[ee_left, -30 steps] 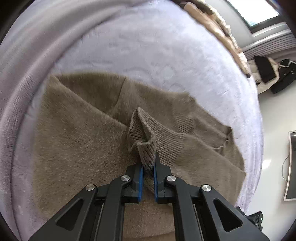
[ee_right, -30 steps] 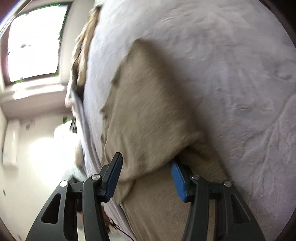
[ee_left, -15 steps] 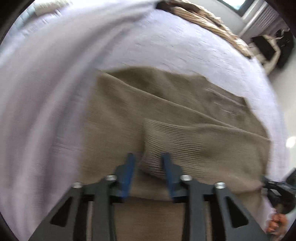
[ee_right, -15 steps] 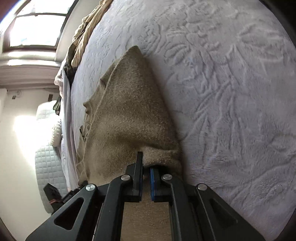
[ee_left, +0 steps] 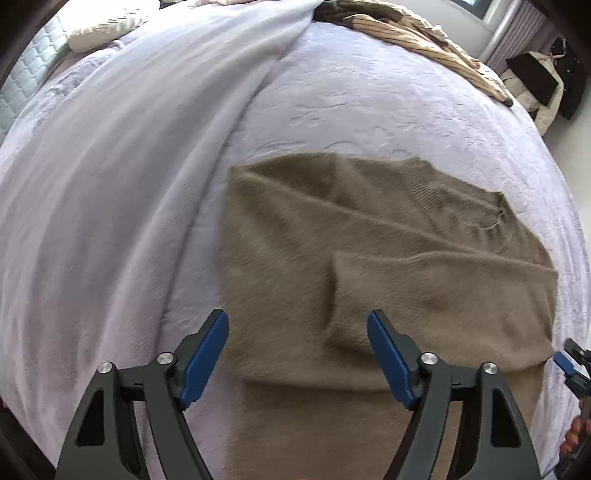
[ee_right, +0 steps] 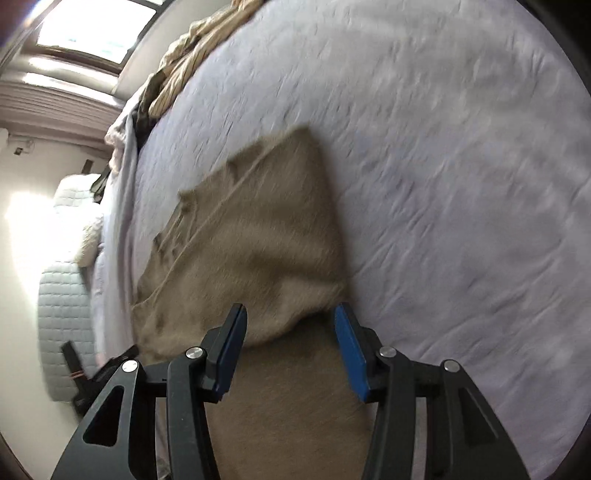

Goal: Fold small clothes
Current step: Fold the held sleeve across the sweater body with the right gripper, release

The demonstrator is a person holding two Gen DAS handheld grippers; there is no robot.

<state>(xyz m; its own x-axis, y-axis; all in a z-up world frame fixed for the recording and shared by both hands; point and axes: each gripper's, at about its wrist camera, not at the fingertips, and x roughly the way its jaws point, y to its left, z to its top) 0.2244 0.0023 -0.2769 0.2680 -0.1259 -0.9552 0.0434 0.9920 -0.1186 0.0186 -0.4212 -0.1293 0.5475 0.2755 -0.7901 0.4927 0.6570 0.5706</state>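
A brown knit sweater (ee_left: 369,236) lies partly folded on a lilac bed cover (ee_left: 147,155), with a sleeve laid flat across its body. My left gripper (ee_left: 297,354) is open and empty, just above the sweater's near part. In the right wrist view the sweater (ee_right: 258,240) shows a folded side edge, and my right gripper (ee_right: 290,349) is open and empty, straddling the lower end of that fold. The tip of the right gripper shows at the right edge of the left wrist view (ee_left: 570,365).
A heap of tan striped clothes (ee_left: 417,29) lies at the far edge of the bed, also in the right wrist view (ee_right: 192,51). A pillow (ee_left: 99,31) lies far left. A quilted chair (ee_right: 62,295) and floor are beyond the bed's edge.
The left gripper let go of the ribbed cuff and opened wide; the sleeve now lies flat. The right gripper, shut on the sweater's edge half a second ago, has opened and released it.
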